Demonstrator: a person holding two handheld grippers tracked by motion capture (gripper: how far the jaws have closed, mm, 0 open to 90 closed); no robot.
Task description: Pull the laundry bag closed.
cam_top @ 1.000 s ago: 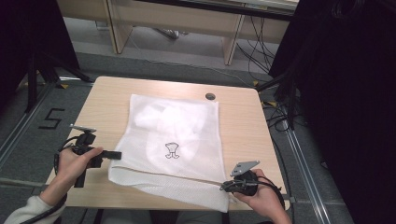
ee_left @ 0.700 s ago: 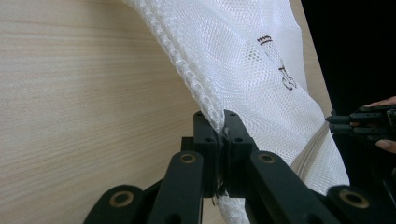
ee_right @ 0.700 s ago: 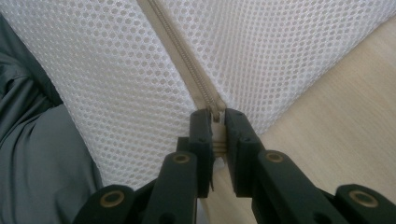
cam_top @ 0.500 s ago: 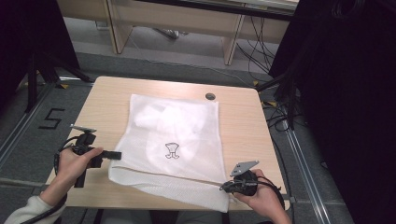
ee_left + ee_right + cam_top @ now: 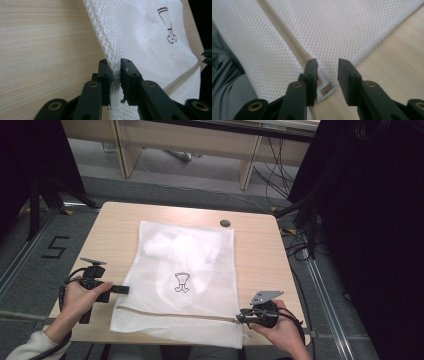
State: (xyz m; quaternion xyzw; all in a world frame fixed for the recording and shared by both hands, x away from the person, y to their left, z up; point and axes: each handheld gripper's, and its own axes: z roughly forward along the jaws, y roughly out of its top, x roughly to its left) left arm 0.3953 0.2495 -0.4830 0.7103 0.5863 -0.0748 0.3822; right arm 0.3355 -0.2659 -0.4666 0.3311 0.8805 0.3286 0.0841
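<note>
A white mesh bag (image 5: 182, 285) lies flat in the middle of the bench (image 5: 260, 250), its zipper (image 5: 175, 315) running along the 6 o'clock end. At 9 o'clock the left gripper (image 5: 122, 290) has just eased its jaws, the bag's edge between them in a narrow gap. At 5 o'clock the right gripper (image 5: 241, 317) has just opened; its jaws stand apart over the zipper end.

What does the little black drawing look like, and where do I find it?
Look at the wooden table, then the white mesh bag lying flat on it. Near the bag's middle, above the zipper, sits the little black drawing, the bag's sole dark mark.
</note>
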